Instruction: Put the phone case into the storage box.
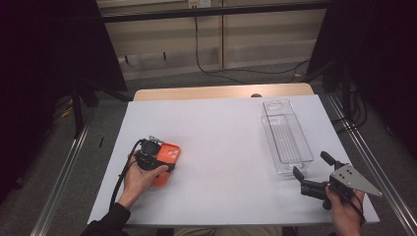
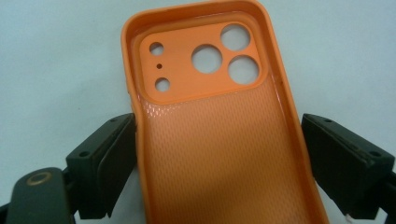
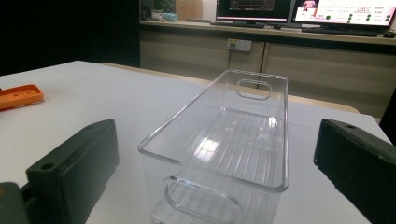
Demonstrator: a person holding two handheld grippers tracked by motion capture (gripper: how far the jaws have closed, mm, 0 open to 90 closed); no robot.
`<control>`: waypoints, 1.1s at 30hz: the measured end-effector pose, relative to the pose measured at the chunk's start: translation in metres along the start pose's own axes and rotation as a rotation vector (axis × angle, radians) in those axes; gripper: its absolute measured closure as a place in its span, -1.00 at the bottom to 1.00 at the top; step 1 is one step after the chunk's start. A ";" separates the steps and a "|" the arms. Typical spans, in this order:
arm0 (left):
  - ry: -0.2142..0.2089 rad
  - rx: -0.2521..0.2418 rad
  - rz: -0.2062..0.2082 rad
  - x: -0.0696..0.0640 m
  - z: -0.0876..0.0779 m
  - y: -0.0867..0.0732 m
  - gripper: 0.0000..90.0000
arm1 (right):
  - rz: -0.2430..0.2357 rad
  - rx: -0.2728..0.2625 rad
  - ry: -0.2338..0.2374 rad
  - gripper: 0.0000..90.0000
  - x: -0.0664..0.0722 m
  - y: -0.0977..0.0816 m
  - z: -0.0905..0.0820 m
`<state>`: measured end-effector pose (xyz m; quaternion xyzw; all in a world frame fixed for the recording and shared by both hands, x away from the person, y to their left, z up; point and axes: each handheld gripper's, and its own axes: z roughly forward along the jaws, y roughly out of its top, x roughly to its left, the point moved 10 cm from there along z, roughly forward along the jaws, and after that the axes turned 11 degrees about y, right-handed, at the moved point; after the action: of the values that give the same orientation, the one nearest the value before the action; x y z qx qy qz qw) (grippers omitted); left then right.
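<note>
**High view: left jaws straddle the case, bin waits at right**

High view puts the orange case at about 8 o'clock on the white table, under the left gripper. The clear bin lies at about 3 o'clock, and the right gripper sits just short of its near end.

In the left gripper view the jaws stand on either side of the case. The left one touches the rim or is just beside it; the right one stands slightly off. The case is not yet clamped. In the right gripper view the jaws are wide apart and hold nothing, with the bin ahead between them.

A good grip, I judge, squeezes evenly across the long edges, below the camera cut-outs and square to the rim, and gently, since the walls look likely to bow.

The case looks like soft matte rubber with rounded corners, a fine diamond-textured inside and round lens holes. The bin is hard, glossy plastic with a ribbed floor and oval handle slots.
</note>
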<state>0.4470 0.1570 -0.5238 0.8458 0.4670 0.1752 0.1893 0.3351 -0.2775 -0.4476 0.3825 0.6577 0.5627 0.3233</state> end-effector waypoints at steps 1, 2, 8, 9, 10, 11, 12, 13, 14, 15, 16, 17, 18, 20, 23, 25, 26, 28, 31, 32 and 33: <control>0.000 -0.001 -0.004 0.000 0.000 0.000 -0.71 | -0.001 0.000 0.000 -1.00 0.000 0.000 0.000; 0.001 -0.003 -0.002 0.000 0.000 0.000 -0.71 | 0.000 0.000 0.000 -1.00 0.000 0.000 0.000; -0.001 -0.020 -0.007 0.000 -0.003 0.001 -0.71 | -0.001 0.000 -0.001 -1.00 0.000 0.000 0.000; -0.002 -0.022 -0.004 0.002 -0.003 0.002 -0.71 | 0.000 0.000 -0.001 -1.00 0.000 0.000 0.000; 0.004 -0.018 0.001 0.002 -0.004 0.001 -0.71 | 0.000 0.000 -0.001 -1.00 0.000 0.000 0.000; -0.002 -0.024 -0.009 0.002 -0.004 0.002 -0.70 | 0.002 0.000 -0.003 -1.00 0.000 0.000 0.000; -0.006 -0.029 -0.013 0.002 -0.004 0.002 -0.70 | 0.001 -0.003 -0.001 -1.00 0.000 0.000 0.000; -0.006 -0.030 -0.009 0.002 -0.005 0.002 -0.70 | 0.000 -0.001 -0.003 -1.00 0.000 0.000 -0.001; -0.004 -0.039 -0.009 0.002 -0.005 0.003 -0.70 | 0.001 -0.002 -0.003 -1.00 0.000 0.000 -0.001; -0.006 -0.047 -0.009 0.001 -0.006 0.004 -0.70 | 0.001 -0.001 -0.003 -1.00 0.000 0.000 -0.001; -0.007 -0.056 -0.005 0.000 -0.007 0.005 -0.70 | 0.002 -0.002 -0.004 -1.00 0.000 0.000 -0.001; -0.006 -0.067 -0.005 -0.001 -0.008 0.006 -0.70 | 0.003 -0.001 -0.003 -1.00 0.000 0.000 -0.001; -0.009 -0.072 -0.003 -0.002 -0.009 0.006 -0.70 | 0.003 -0.001 -0.004 -1.00 0.000 0.000 -0.001; 0.011 -0.085 0.019 -0.001 -0.011 0.007 -0.70 | 0.003 -0.001 -0.005 -1.00 0.000 0.000 -0.001; 0.008 -0.110 0.019 -0.002 -0.015 0.009 -0.70 | 0.002 -0.001 -0.003 -1.00 0.000 0.000 -0.001; 0.009 -0.143 0.010 -0.003 -0.018 0.012 -0.70 | 0.004 0.001 -0.002 -1.00 0.000 0.000 -0.001; 0.008 -0.154 0.008 -0.002 -0.020 0.013 -0.70 | 0.002 -0.001 -0.002 -1.00 0.000 0.000 -0.001; 0.002 -0.178 0.006 -0.003 -0.023 0.016 -0.70 | 0.000 -0.002 -0.001 -1.00 0.000 0.001 -0.001; -0.001 -0.202 -0.001 -0.004 -0.026 0.018 -0.70 | -0.002 -0.004 0.000 -1.00 0.000 0.001 -0.001; -0.002 -0.214 -0.012 -0.005 -0.026 0.019 -0.70 | -0.002 -0.004 0.000 -1.00 0.000 0.001 -0.001; 0.002 -0.221 -0.009 -0.005 -0.027 0.019 -0.70 | -0.004 -0.004 0.000 -1.00 0.000 0.001 -0.001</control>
<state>0.4458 0.1479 -0.4915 0.8174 0.4489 0.2257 0.2816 0.3346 -0.2775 -0.4467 0.3804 0.6573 0.5635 0.3250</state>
